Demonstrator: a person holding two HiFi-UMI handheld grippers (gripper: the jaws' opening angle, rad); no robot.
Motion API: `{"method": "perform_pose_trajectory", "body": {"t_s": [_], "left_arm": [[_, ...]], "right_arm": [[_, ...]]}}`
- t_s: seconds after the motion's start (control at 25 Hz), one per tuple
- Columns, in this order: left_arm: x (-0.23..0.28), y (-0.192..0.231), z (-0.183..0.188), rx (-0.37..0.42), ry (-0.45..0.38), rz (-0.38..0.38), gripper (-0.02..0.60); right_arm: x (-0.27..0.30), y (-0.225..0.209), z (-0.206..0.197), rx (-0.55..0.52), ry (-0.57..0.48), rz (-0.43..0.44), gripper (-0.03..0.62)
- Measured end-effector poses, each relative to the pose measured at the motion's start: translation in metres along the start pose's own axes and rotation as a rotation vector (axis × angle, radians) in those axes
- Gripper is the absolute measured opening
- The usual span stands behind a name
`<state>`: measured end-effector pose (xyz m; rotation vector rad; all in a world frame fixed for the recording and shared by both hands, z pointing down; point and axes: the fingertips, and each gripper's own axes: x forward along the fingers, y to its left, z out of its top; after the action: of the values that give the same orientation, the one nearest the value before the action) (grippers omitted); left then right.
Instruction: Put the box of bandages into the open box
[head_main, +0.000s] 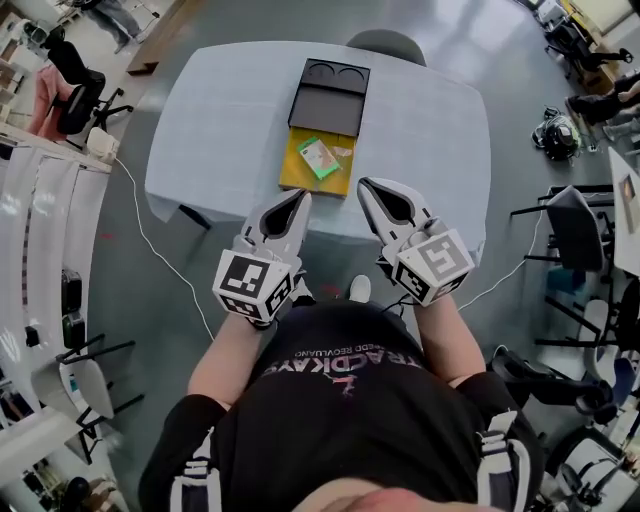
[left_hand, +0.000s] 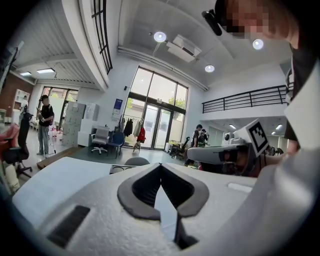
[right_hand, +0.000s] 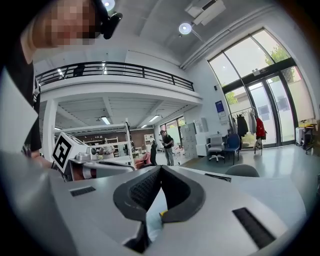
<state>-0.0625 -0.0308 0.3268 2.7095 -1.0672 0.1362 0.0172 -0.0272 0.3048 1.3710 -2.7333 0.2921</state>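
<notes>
Green-and-white box of bandages (head_main: 318, 157), flat and slightly askew on the yellow half of the open box (head_main: 293, 176), about mid-tabletop. At 12 o'clock from it, touching the yellow half, the black half (head_main: 330, 100), with two round hollows along its far end. Just at 3 o'clock of the box of bandages, a small pale item, too small to identify.

Left claw (head_main: 303, 196) at 7 o'clock of the box of bandages, near the yellow half's near edge, pointing toward 12 o'clock. Clenched, tips pressed together, nothing between them in the left gripper view.

Right claw (head_main: 363, 184) at 5 o'clock of the box of bandages, just beside the yellow half's near right corner. Likewise clenched on nothing, with a sliver of yellow visible through the gap behind its tips in the right gripper view. Both claws side by side, near each other but apart.

Tabletop (head_main: 220, 120) draped in a pale cloth. Grey chair (head_main: 386, 45) tucked in at its 12 o'clock edge. White cable (head_main: 150, 240) trailing over the grey floor at 9 o'clock. Person in a black shirt (head_main: 340, 400) at 6 o'clock, bare forearms reaching to the claws. Beyond, in both gripper views, a tall glazed hall with people standing well off.
</notes>
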Motion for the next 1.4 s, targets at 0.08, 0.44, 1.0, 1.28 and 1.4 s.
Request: {"method": "perform_pose_trajectory", "body": {"t_s": [0.08,0.44,1.0,1.28,1.4], "left_arm": [[0.002,-0.007,-0.001,0.002,0.0,0.013,0.016],[0.006,-0.025,-0.006,0.004,0.008,0.068,0.016],[-0.004,-0.034,-0.014,-0.004,0.012,0.146,0.016],[-0.007,-0.039,-0.015,-0.008,0.005,0.154,0.016],[-0.009,-0.039,-0.015,-0.008,0.003,0.155,0.016]], "right_arm": [[-0.005,-0.002,-0.002,-0.001,-0.001,0.018,0.011],[-0.019,-0.009,-0.006,-0.001,0.002,0.082,0.011],[-0.021,-0.005,-0.011,-0.006,0.009,0.169,0.011],[-0.025,-0.003,-0.012,-0.01,0.01,0.175,0.011],[-0.026,-0.002,-0.012,-0.009,0.008,0.173,0.011]]}}
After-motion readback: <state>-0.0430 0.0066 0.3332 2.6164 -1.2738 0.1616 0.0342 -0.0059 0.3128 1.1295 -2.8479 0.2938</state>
